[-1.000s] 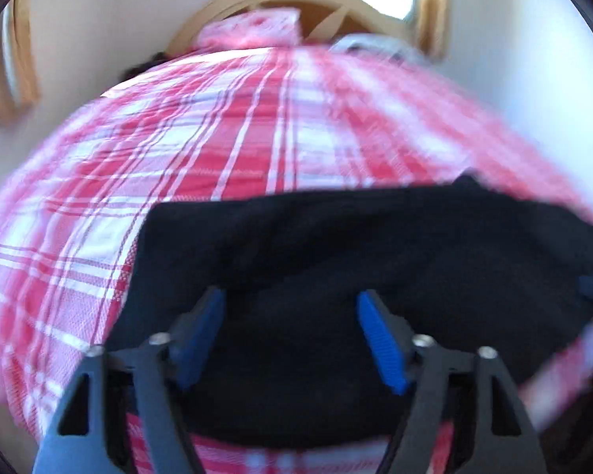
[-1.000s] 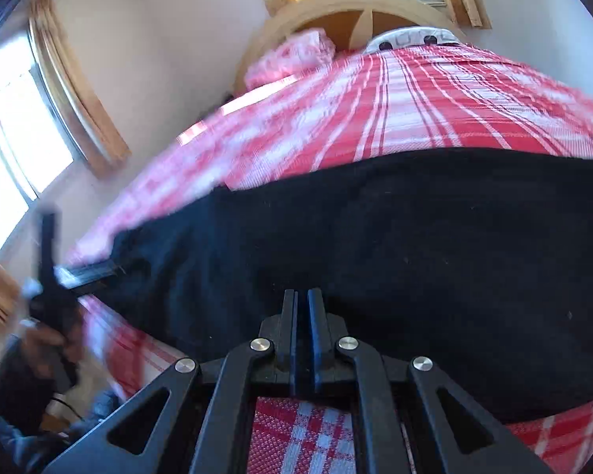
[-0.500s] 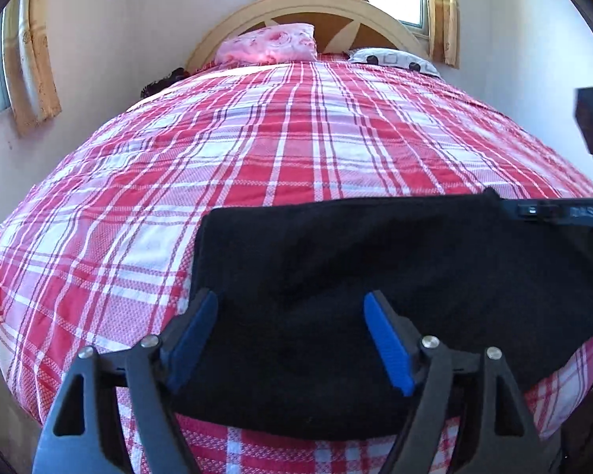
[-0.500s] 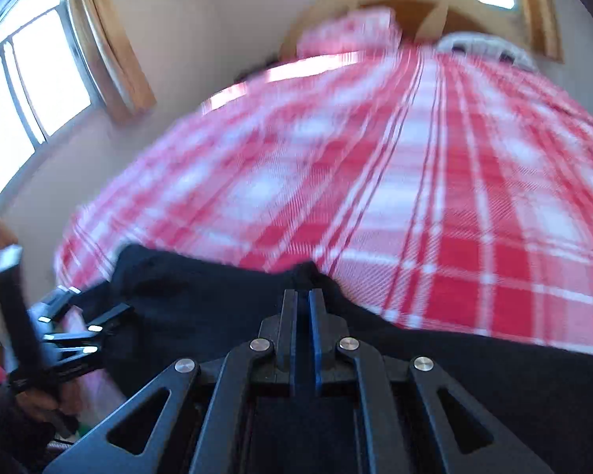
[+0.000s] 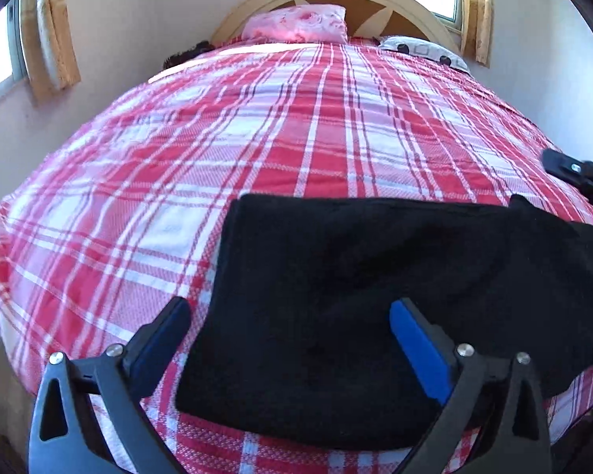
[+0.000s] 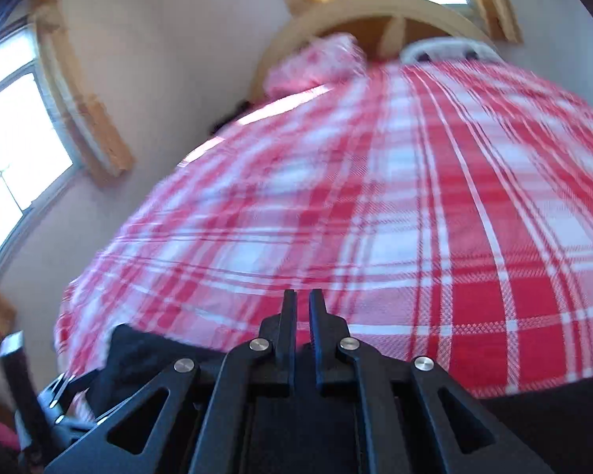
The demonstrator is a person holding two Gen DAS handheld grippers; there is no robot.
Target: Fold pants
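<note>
- A pair of black, soft-fabric pants is lying folded into a flat rectangular block at the near edge of a bed covered by a red-and-white plaid bedspread.
- The left edge of the block is looking straight and neat, while its right end is bulging into a looser heap toward the right rim of the left wrist view.
- The left gripper, a black two-finger tool with blue pads, is hovering above the left part of the pants with its jaws opening wide; the fabric is lying under and between the fingers, but neither pad is pressing on it.
- Its left blue pad is sitting over the plaid just beside the pants' left edge, and its right blue pad is sitting over the black cloth.
- The right gripper, all black, is showing its jaws nearly together with only a thin slit between the tips, and nothing is showing in that slit; whether cloth is caught lower down cannot be told.
- In the right wrist view, the pants are lying below and behind the fingertips, which are pointing out over bare plaid.
- The right gripper's tip is also peeking in at the right rim of the left wrist view, above the pants' far right corner.
- A pink floral pillow and a white dotted pillow are resting against a curved pale wooden headboard at the far end.
</note>
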